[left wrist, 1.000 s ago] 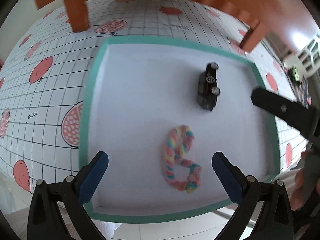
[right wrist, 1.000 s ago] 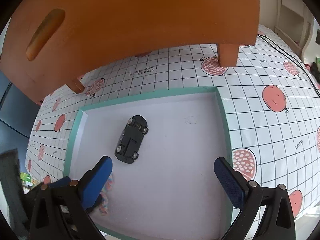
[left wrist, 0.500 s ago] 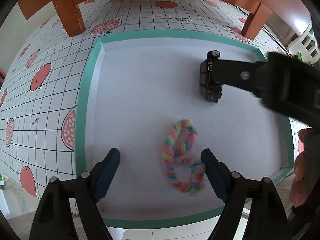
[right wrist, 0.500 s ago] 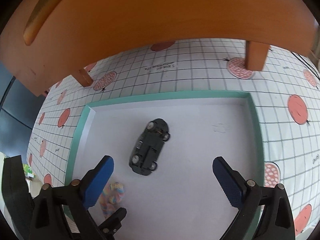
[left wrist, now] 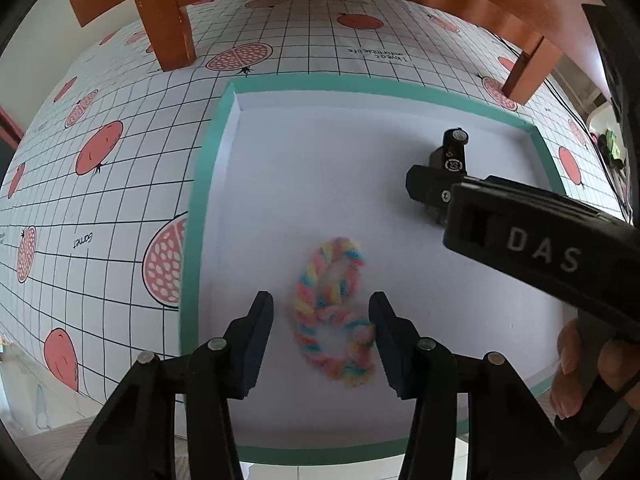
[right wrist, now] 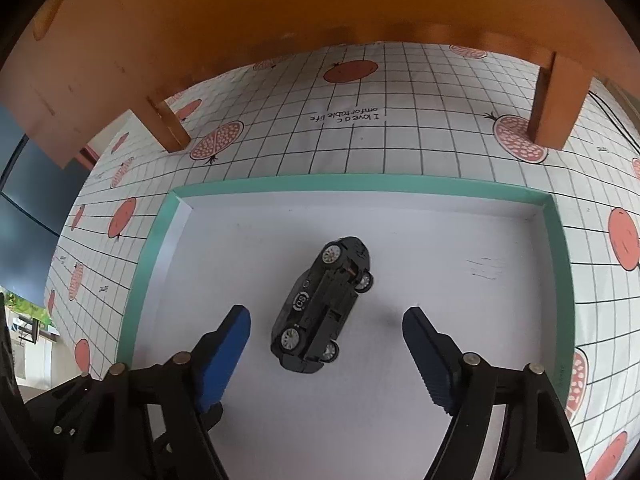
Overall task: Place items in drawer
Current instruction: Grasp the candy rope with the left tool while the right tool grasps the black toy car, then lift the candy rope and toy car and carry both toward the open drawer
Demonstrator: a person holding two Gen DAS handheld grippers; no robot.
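A pastel braided rope toy [left wrist: 334,312] lies on the white floor of a shallow tray with a teal rim [left wrist: 200,208]. My left gripper [left wrist: 322,340] hangs just over it, open, one blue pad on each side of the rope. A black toy car [right wrist: 322,304] lies on its side further in, underside showing. My right gripper [right wrist: 326,356] is open above it, fingers straddling the car without touching. In the left wrist view the right gripper [left wrist: 532,236] covers most of the car [left wrist: 450,156].
An orange wooden stool-like piece [right wrist: 280,12] stands over the far side, its legs [left wrist: 168,28] on the pomegranate-print grid tablecloth [left wrist: 100,184]. A person's hand [left wrist: 576,364] holds the right gripper at the lower right. The teal rim [right wrist: 560,264] bounds the tray.
Both grippers came down closer to the tray. The left narrowed its opening around the rope toy; the right moved in over the car and narrowed too.
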